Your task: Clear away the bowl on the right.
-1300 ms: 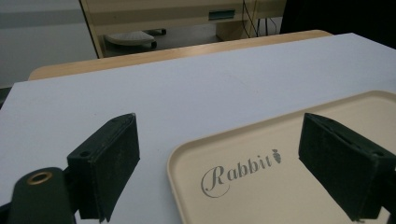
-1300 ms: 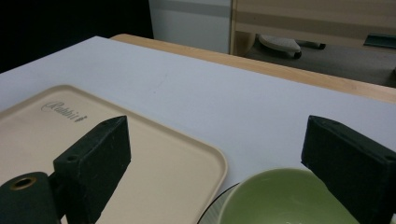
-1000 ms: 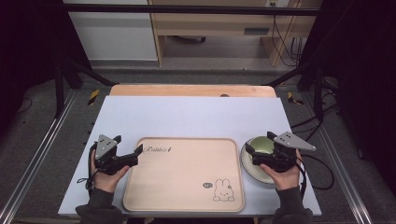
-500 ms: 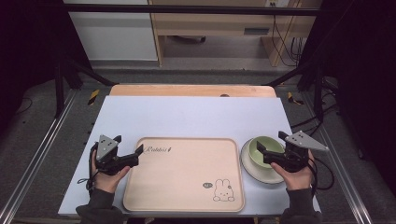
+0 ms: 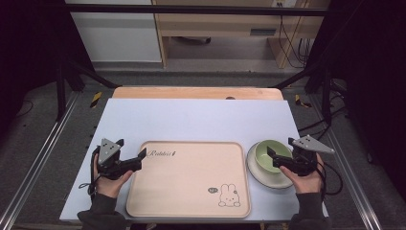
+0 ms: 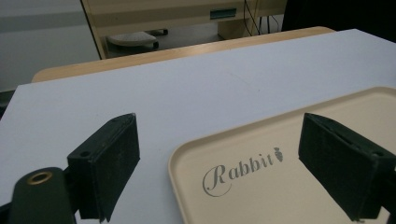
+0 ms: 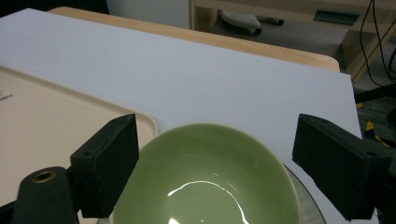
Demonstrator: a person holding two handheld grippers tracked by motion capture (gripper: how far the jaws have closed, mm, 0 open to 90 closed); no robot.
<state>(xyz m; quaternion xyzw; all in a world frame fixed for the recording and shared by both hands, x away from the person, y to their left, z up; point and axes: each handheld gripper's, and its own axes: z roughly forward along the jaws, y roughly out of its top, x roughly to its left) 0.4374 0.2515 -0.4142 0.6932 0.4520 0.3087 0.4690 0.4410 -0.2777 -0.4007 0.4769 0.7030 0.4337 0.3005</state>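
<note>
From the high view, a beige tray [image 5: 189, 178] with a little rabbit drawn on it lies in the middle of the bench [image 5: 191, 120], on the near side. To the right of the tray sits a green bowl [image 5: 272, 154] on a white plate [image 5: 263, 175]. The right gripper [image 5: 274, 160] sits at the right side of the bowl, pointing left. Its jaws have just been closing a little, but they are open and wide. One jaw tip hangs over the bowl, and no pad presses on it. The left gripper [image 5: 140, 158] rests at the left edge of the tray, also with jaws open and holding nothing.

In the left gripper view, the two black jaws stand far apart. The near left corner of the tray [image 6: 289, 163] lies between them, with the word "Rabbit" on it. I cannot tell if a jaw touches the tray.

In the right gripper view, the green bowl [image 7: 210, 182] sits between the wide jaws, low in the picture. Its near part is cut off, and the plate barely peeks out at the right.

I think the step now is reaching for the bowl. Next, the right jaws need to come down over the rim and squeeze it, so the bowl can be lifted, maybe onto the tray.
</note>
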